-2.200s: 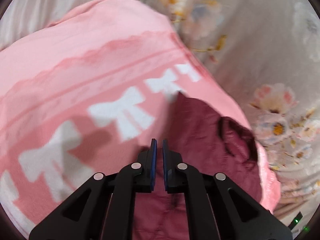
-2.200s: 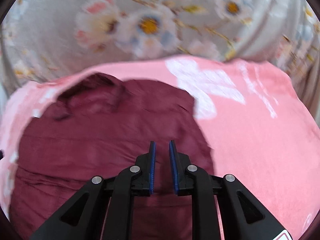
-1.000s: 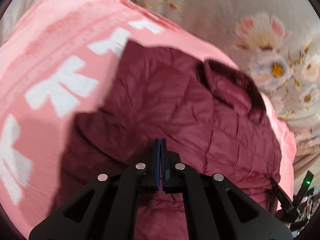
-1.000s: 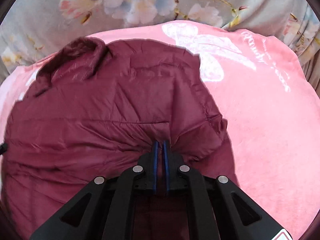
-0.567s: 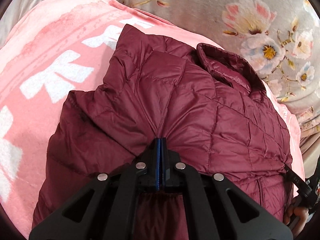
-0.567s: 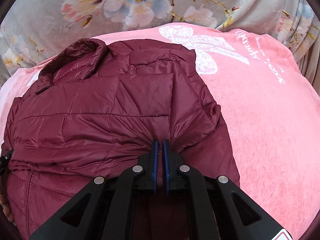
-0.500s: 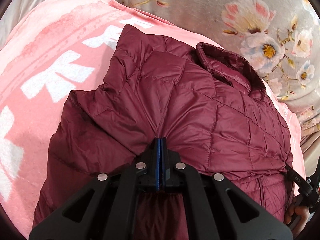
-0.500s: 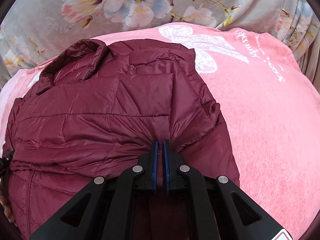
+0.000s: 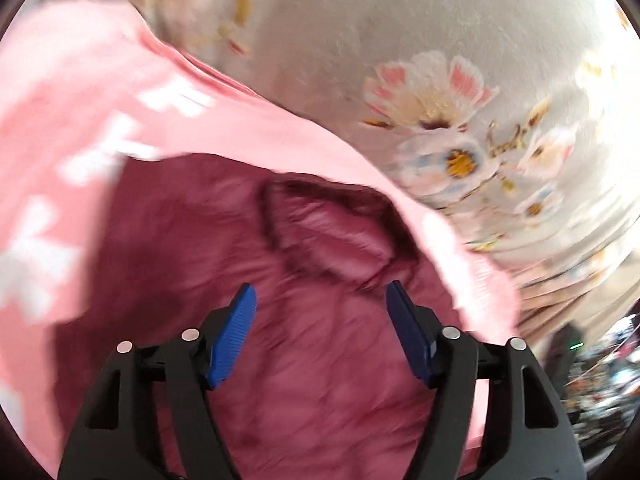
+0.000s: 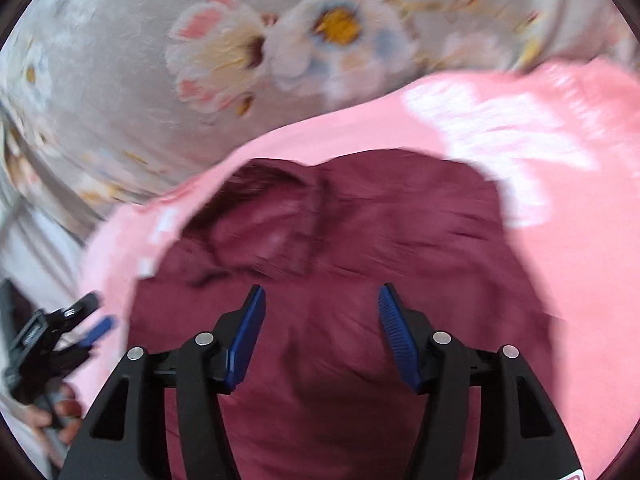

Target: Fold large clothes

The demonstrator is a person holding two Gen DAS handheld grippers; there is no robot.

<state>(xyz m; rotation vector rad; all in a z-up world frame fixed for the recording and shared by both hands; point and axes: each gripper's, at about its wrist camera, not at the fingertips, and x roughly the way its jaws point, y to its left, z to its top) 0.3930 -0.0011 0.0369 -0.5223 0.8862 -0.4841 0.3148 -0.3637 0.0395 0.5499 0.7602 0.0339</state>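
Two tools hang above the work, and both pairs of jaws are opening with nothing between them: the left tool (image 9: pixel 320 300) and the right tool (image 10: pixel 320 300) each show blue ribbed pads spread wide over cloth they do not touch. Just below and ahead of both lies the dark maroon quilted puffer jacket (image 9: pixel 304 344), folded into a bulky heap on the pink fleece blanket with white bow print (image 9: pixel 72 92). Its long axis seems to run away from the tools, with the stand-up collar (image 10: pixel 256 224) at the far end. Neither hand looks clearly nearer. No containers are in view. At the right view's lower left edge, a hand (image 10: pixel 52 420) grips the other tool's handle. Beyond the blanket spreads the grey bedsheet with pale flowers (image 10: pixel 240 48)
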